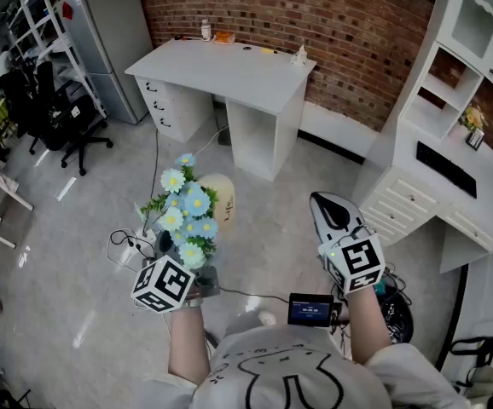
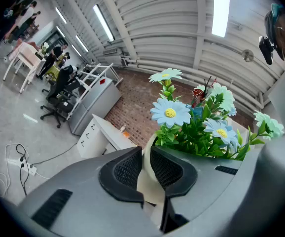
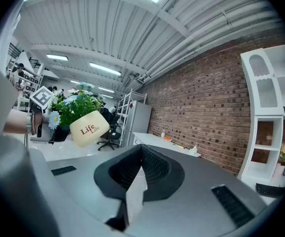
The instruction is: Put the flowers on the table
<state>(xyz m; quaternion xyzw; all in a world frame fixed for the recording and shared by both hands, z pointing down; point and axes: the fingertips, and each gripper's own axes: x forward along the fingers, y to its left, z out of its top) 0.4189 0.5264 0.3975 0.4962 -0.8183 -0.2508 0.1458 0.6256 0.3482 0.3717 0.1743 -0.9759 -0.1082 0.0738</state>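
Left claw (image 2: 146,151) is clamped on the rim of the cream flower pot (image 1: 221,196) and holds it tilted in the air over the floor. Well beyond the pot, the white counter (image 1: 229,71) stands against a brick wall (image 1: 315,15). Blue daisies (image 1: 187,207) fill the pot. Right claw (image 3: 141,149), apart from the pot, has its jaws together on nothing.

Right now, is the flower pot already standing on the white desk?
No, the left gripper has its jaws clamped on the flower pot, holding it in the air short of the white desk.
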